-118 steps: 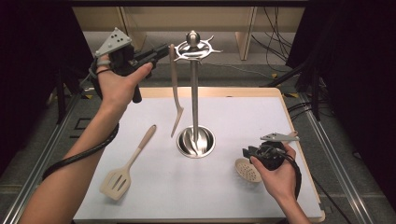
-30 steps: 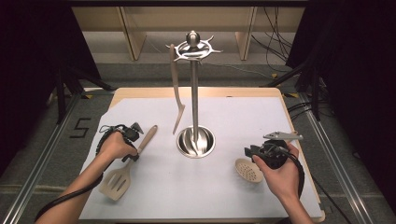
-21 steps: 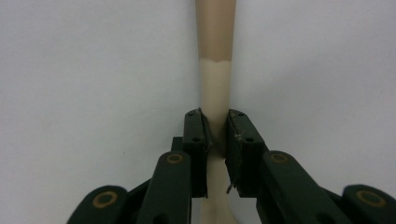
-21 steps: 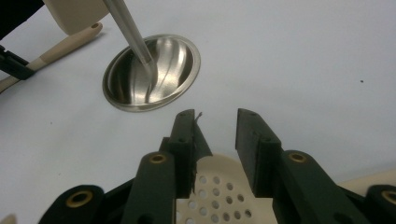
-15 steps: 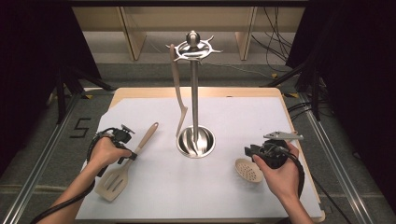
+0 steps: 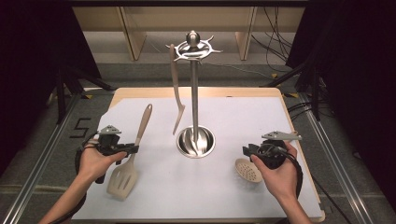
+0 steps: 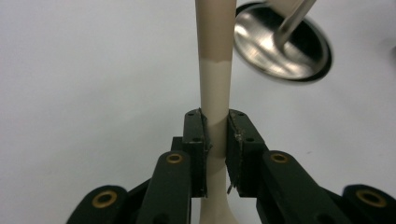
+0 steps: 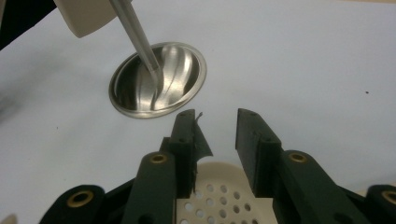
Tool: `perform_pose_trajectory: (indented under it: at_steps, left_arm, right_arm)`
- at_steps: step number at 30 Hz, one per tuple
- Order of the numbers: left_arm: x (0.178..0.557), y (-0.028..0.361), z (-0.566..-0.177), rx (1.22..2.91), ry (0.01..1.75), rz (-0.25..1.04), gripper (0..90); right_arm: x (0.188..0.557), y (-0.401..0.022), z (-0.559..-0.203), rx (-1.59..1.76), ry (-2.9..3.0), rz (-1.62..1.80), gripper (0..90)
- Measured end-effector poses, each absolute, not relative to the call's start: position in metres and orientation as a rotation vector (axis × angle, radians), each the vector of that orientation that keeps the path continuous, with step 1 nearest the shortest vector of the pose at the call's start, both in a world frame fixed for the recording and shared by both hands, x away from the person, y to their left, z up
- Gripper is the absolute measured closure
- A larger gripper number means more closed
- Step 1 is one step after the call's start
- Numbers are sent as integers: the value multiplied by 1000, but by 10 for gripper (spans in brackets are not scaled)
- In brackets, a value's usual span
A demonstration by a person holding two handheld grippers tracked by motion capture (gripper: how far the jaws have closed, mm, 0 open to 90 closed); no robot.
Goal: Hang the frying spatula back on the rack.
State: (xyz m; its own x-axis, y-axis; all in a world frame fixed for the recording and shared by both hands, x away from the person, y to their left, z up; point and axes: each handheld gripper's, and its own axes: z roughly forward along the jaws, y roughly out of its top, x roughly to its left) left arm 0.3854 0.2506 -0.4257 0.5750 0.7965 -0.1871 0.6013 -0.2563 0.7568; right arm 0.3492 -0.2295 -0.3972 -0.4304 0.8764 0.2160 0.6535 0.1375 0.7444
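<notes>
My left gripper [image 6: 134, 149] [image 7: 215, 127] is shut on the neck of a beige slotted spatula [image 6: 122, 179], just above its head. The spatula's handle [image 7: 215, 56] points away toward the stand. A metal utensil stand [image 6: 194, 93] rises from a round dished base [image 6: 196, 142] [image 8: 156, 77] at the table's middle. One beige utensil [image 6: 176, 88] hangs from a hook at its top. My right gripper [image 6: 246, 150] [image 8: 216, 116] is open and hovers over a beige perforated skimmer [image 6: 248, 170] [image 8: 219, 200] lying on the white sheet, with nothing between the pads.
A white sheet [image 6: 224, 196] covers the wooden table [image 6: 299, 154]. The stand's top carries several curved hooks [image 6: 210, 49]. Dark frame posts and cables stand beyond both side edges. Open sheet lies in front of the stand, between my two hands.
My left gripper came down from the stand's hooks to the spatula and closed on it. The spatula has since shifted, its handle end swinging farther from me. The right hand stayed put.
</notes>
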Motion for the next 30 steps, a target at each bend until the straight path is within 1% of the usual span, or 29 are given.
perform_pose_trajectory:
  at_steps: [3,4,6,7,8,9,10,13,17,20,24,30]
  left_arm:
    - [378,248,-421,1934,1068,326,782]
    - [373,245,-419,1891,1043,350,782]
    - [370,244,-416,1884,1040,355,781]
    - [367,242,-414,1862,1012,377,781]
    - [367,242,-414,1862,1012,377,781]
    - [365,240,-413,1843,948,370,781]
    - [364,239,-413,1839,931,367,781]
    - [363,237,-411,1822,906,370,781]
    - [358,228,-405,1777,869,340,781]
    - [357,224,-402,1784,852,350,781]
    - [353,214,-396,1763,815,349,781]
    - [350,207,-384,1730,772,362,780]
  right_arm:
    - [350,-230,-398,1421,2156,1167,692]
    - [351,-229,-398,1417,2162,1191,692]
    - [348,-225,-397,1480,2151,1206,691]
    - [349,-225,-397,1458,2153,1207,691]
    - [349,-225,-397,1458,2153,1207,691]
    - [348,-224,-396,1457,2147,1219,691]
    - [348,-224,-395,1444,2141,1210,691]
    - [348,-222,-393,1447,2155,1221,690]
    - [348,-216,-389,1397,2166,1258,684]
    - [349,-214,-386,1377,2154,1268,683]
    - [349,-207,-379,1344,2167,1280,682]
    - [348,-200,-378,1318,2168,1288,680]
